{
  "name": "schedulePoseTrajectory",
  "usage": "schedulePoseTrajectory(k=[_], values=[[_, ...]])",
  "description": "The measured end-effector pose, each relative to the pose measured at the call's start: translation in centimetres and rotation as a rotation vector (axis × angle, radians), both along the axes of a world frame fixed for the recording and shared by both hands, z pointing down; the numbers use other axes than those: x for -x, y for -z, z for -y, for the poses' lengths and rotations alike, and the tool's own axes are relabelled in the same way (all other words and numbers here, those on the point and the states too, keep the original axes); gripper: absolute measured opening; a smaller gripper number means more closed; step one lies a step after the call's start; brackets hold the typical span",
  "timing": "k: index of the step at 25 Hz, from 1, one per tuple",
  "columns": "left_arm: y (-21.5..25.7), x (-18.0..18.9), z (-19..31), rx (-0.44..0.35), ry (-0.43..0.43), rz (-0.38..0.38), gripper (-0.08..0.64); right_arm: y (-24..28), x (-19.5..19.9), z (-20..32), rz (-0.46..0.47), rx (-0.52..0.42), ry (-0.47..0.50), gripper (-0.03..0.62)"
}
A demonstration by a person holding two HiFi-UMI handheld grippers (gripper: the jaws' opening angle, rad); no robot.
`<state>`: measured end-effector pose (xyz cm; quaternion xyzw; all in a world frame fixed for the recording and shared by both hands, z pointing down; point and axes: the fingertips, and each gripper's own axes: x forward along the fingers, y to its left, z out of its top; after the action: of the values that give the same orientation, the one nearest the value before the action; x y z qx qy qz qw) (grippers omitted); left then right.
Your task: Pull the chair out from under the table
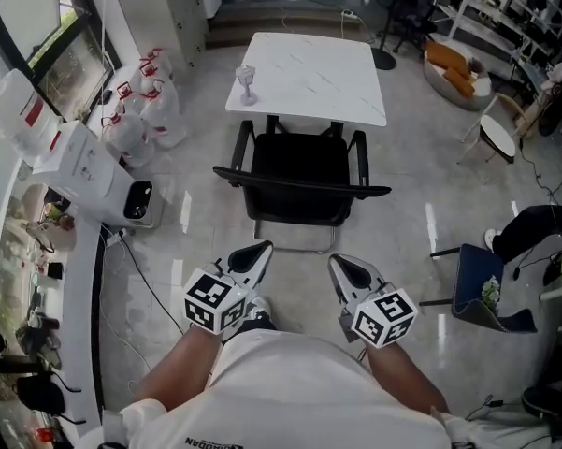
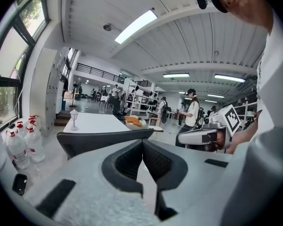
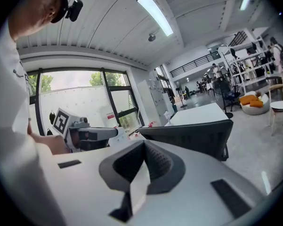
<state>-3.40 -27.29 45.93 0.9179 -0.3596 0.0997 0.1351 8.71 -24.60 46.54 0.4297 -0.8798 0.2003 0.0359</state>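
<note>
Glossy grey floor [image 1: 421, 185]: black mesh armchair [image 1: 301, 181] at near edge of white square desk [image 1: 309, 78]. Left gripper [image 1: 258, 249] and right gripper [image 1: 342, 263] both have jaws together, empty, apart from its backrest.

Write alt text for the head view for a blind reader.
From above: a person holds the left gripper and right gripper, both shut and empty, short of a black chair at a white table. A glass stands at its left edge.

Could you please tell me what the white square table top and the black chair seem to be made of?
White square table top: faint grey veins and a smooth sheen; marble or a marble-look laminate. Black chair: matte dark seat and back, probably fabric or mesh; arms likely plastic.
</note>
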Motion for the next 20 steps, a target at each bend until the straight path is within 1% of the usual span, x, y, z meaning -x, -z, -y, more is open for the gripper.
schedulePoseTrajectory(k=[3,8,12,17,20], values=[[0.3,1.5,2.6,-0.009,-0.015,-0.007,0.008,0.4,1.2,2.4,-0.015,-0.006,-0.021,0.005],[0.2,3.6,6.2,-0.011,-0.058,-0.002,0.008,0.9,3.1,6.0,-0.033,-0.010,-0.072,0.005],[0.2,4.8,8.6,-0.027,-0.097,-0.005,0.008,0.7,4.5,8.3,-0.048,-0.007,-0.113,0.005],[0.0,5.7,10.3,-0.047,-0.157,0.001,0.008,0.8,5.8,9.5,-0.083,-0.019,-0.154,0.005],[-0.4,5.6,11.0,-0.033,-0.177,-0.001,0.008,0.8,5.8,9.9,-0.098,-0.019,-0.177,0.005]])
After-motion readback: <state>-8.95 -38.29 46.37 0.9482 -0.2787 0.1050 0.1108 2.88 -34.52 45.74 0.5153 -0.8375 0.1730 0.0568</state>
